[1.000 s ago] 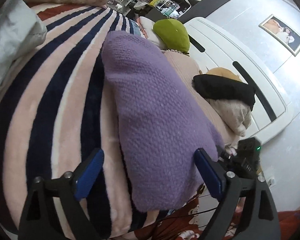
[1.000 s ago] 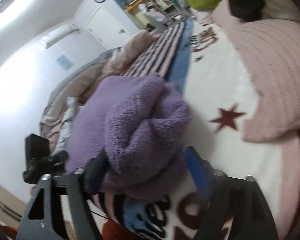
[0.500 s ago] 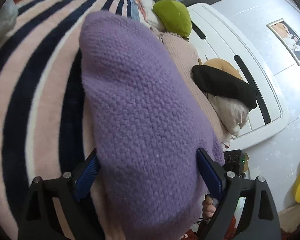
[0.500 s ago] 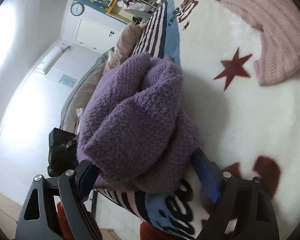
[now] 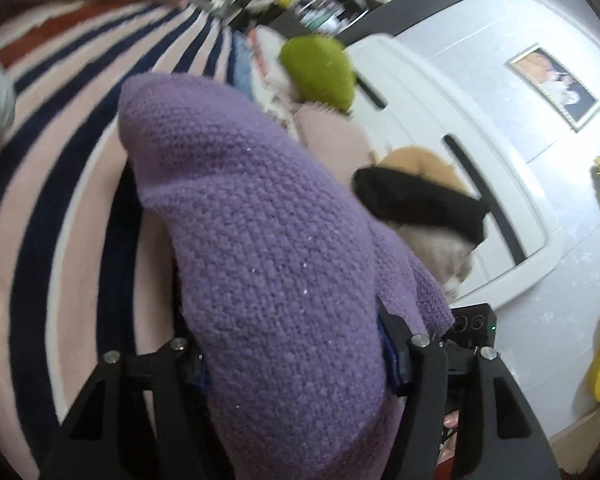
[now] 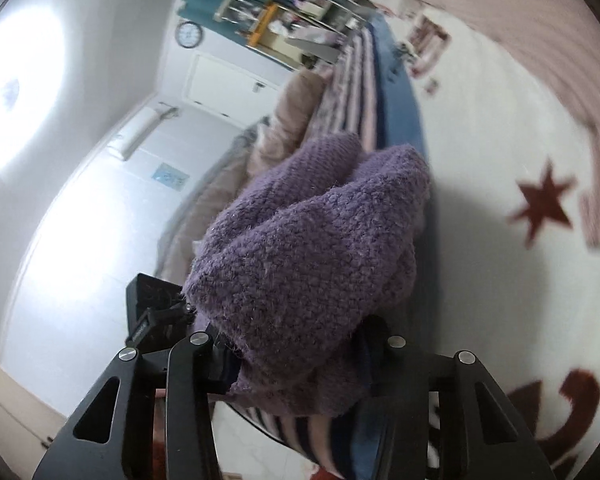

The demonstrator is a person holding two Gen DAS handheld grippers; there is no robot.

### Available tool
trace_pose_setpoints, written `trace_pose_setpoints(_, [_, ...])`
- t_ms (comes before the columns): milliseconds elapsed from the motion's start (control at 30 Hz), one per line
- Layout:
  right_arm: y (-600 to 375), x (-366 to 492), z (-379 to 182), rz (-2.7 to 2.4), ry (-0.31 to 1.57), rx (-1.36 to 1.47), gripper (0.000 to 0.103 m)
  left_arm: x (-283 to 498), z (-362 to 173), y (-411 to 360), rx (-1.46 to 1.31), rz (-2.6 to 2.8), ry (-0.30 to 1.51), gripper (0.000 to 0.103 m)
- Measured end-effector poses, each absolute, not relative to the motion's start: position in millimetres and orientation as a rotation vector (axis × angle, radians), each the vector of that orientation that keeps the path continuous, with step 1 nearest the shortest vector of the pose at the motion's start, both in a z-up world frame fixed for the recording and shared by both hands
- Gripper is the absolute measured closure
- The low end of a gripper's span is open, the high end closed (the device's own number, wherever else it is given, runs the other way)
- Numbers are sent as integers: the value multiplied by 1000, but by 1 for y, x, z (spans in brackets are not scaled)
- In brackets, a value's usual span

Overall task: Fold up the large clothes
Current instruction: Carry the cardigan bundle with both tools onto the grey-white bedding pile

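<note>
Purple chunky-knit sweater (image 5: 268,264) now bunched between both clamped jaws, left gripper (image 5: 296,354) and right gripper (image 6: 292,354) just closed, so it's ready to lift.

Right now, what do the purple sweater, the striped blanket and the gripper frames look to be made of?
Purple sweater: chunky knit, likely wool or acrylic; coarse matte loops, fuzzy edges, a few glinting specks. Striped blanket: plush fleece by its soft, velvety nap, though blurred. Left gripper and right gripper frames: matte black rigid plastic or metal, unclear which, with silver screw heads.
</note>
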State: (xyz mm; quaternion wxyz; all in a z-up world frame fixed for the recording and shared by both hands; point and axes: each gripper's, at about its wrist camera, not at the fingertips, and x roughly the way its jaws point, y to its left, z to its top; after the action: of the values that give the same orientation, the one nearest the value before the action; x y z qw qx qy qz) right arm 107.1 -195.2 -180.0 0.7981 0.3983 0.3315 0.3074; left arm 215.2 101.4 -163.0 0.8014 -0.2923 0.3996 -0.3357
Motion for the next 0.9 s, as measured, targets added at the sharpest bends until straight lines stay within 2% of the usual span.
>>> trace_pose_setpoints(267, [-152,123,-106,794,629,724,64,202,-96,153,-572,-692,692,44])
trace_pose_setpoints(567, [-1,171,-56,980,675,542,64,170,-43,295,-537,-488,540,44])
trace_pose_setpoints(767, [103,176,-37,1060,660,437,64,146,-23,390,-498,-369,478,44])
trace_pose_setpoints(900, [156,173,-60,1080,714,412,64,150,-39,439,-479,-304,530,43])
